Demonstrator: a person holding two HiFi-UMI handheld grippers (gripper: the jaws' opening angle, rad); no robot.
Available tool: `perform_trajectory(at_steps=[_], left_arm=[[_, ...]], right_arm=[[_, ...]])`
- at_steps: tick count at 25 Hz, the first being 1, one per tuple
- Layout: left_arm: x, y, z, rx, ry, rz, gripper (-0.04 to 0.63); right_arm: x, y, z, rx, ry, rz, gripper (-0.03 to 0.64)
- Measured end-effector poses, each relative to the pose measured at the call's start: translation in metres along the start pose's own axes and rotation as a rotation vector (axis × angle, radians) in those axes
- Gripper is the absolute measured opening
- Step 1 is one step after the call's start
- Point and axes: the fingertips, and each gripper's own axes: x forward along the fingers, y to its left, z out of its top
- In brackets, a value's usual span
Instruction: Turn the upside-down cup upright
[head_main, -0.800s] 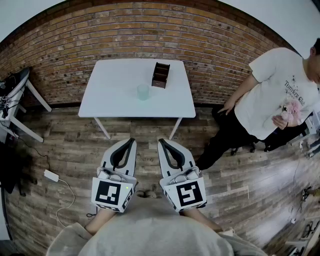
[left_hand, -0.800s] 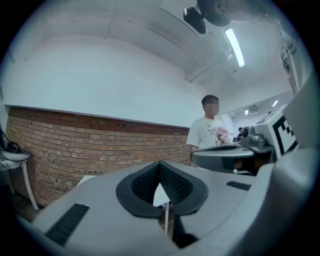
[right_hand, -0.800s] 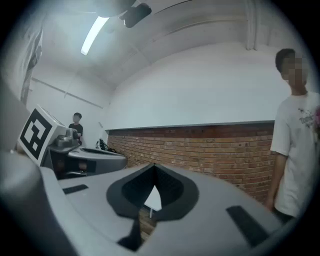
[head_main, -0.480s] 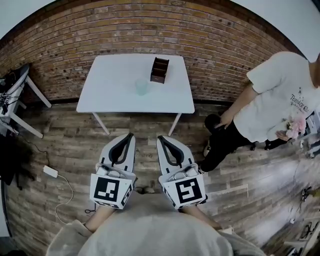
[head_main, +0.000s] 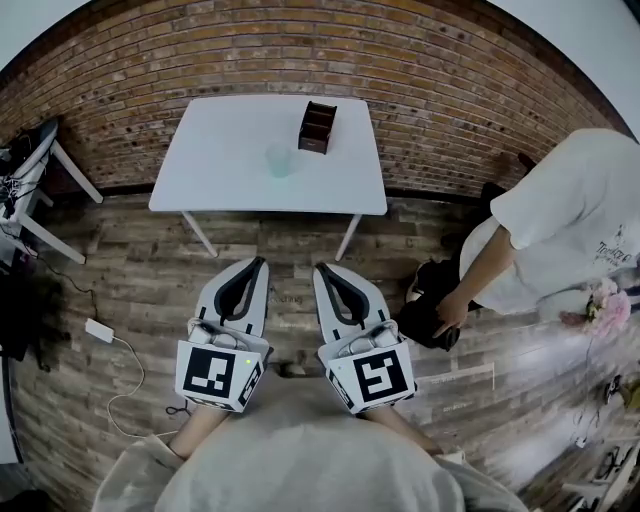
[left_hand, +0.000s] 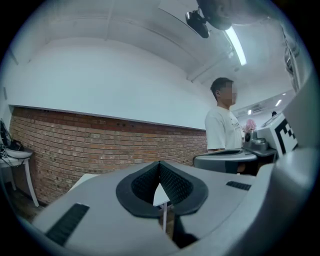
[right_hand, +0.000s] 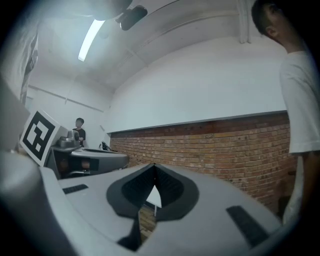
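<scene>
A pale green translucent cup (head_main: 279, 160) stands on the white table (head_main: 220, 175) against the brick wall, far ahead of both grippers; whether it is upside down cannot be made out at this distance. My left gripper (head_main: 258, 262) and my right gripper (head_main: 320, 268) are held side by side over the wooden floor, well short of the table, both pointing level toward it. Both are shut with nothing between the jaws. In the left gripper view the left gripper (left_hand: 160, 163) shows its tips meeting; in the right gripper view the right gripper (right_hand: 153, 165) shows the same.
A dark wooden compartment box (head_main: 317, 126) stands on the table behind the cup. A person in a white T-shirt (head_main: 570, 235) stands at the right, bending toward a dark bag (head_main: 428, 318) on the floor. A white power adapter and cable (head_main: 100, 331) lie left.
The table and cup have shifted slightly up in the head view. The person at the right has bent down and reached a hand to the dark bag. Both grippers stay shut.
</scene>
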Motion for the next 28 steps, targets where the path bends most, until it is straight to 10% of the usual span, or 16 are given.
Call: perform_trajectory(at_steps=[28], left_arm=[[0.020, 0.025, -0.005, -0.013, 0.006, 0.020, 0.009]], right_arm=[[0.023, -0.025, -0.004, 0.005, 0.014, -0.031, 0.006]])
